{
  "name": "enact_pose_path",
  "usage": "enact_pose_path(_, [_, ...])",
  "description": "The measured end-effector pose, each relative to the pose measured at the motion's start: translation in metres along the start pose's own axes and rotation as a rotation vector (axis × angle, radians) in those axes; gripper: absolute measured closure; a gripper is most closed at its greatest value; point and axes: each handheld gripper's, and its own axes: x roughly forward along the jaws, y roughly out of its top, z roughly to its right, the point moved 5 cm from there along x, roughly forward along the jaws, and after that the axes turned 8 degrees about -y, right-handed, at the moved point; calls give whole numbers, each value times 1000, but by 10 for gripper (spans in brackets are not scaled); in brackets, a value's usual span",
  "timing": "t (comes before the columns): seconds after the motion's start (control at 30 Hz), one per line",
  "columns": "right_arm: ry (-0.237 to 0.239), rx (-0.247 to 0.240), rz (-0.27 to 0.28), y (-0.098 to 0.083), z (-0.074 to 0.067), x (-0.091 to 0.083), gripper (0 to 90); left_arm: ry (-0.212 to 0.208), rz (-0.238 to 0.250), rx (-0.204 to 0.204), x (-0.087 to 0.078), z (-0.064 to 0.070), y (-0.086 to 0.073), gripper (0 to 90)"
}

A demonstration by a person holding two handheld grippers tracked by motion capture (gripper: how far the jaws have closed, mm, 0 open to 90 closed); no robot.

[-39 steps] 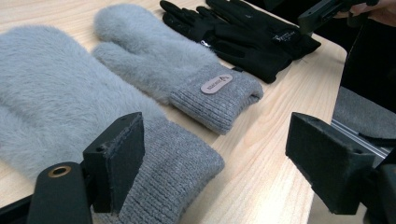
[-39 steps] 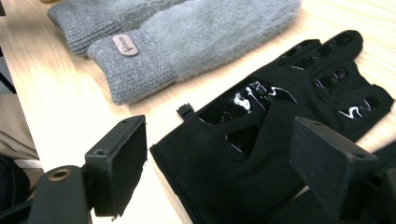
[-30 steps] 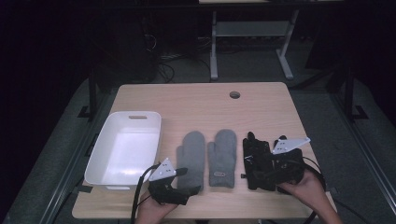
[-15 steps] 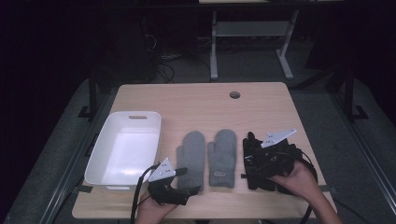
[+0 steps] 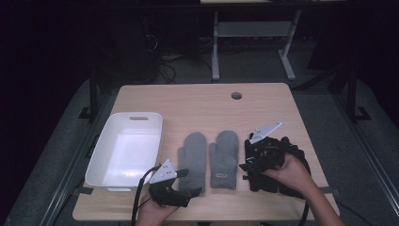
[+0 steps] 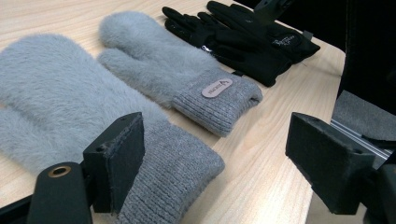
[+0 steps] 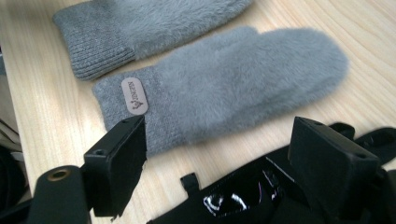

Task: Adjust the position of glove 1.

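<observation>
Hovering my right gripper (image 5: 251,162), jaws spread, over the black gloves (image 5: 277,165); left gripper (image 5: 193,183) gaping at the mitten cuff (image 6: 187,172); I'm risking snagging the grey mitten (image 7: 233,88) at nine o'clock.

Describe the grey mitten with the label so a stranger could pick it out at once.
On the wooden table, right of the white tub, two fluffy grey mittens lie side by side. Take the labelled mitten, the one nearer the black gloves. Only it shows a small oval patch on its knitted cuff.
</observation>
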Motion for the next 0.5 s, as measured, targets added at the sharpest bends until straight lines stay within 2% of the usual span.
enact_pose_path(0.1, [4, -12, -10, 3, 0, 4, 190, 1, 3, -6, 1, 1, 0, 195])
enact_pose_path(0.3, [19, -57, -37, 13, -2, 19, 209, 11, 4, -3, -1, 1, 0, 195])
enact_pose_path(0.37, [19, -88, -42, 16, -2, 25, 215, 12, 6, -4, -1, 1, 1, 196])
enact_pose_path(0.5, [35, -112, -51, 24, -5, 34, 226, 17, 0, 3, -1, 1, 0, 196])
